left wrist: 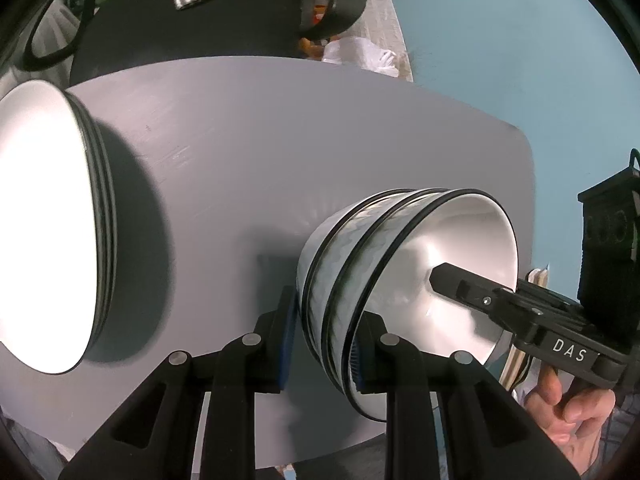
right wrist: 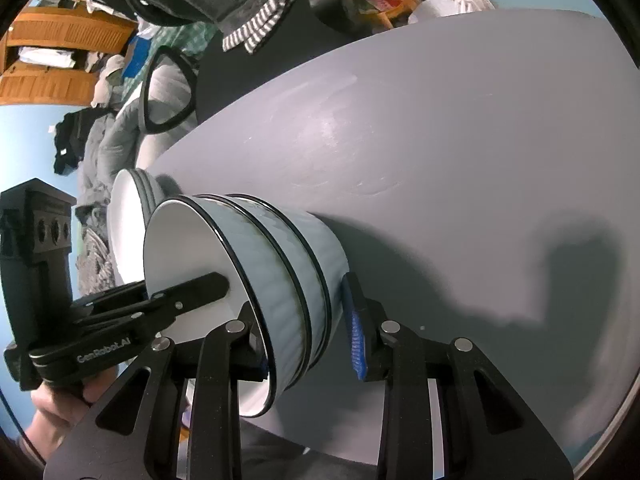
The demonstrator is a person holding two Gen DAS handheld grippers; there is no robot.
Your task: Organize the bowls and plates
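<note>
A stack of three nested bowls [left wrist: 384,280], glossy white inside with pale blue wavy-ribbed outsides and thin black rims, sits near the edge of the smooth matte grey table [left wrist: 280,140]. The left gripper [left wrist: 324,344] and right gripper [right wrist: 308,340] each pinch the stack's wall, one blue ridged pad inside and one outside. A stack of white, black-rimmed plates [left wrist: 48,220] stands well apart.
</note>
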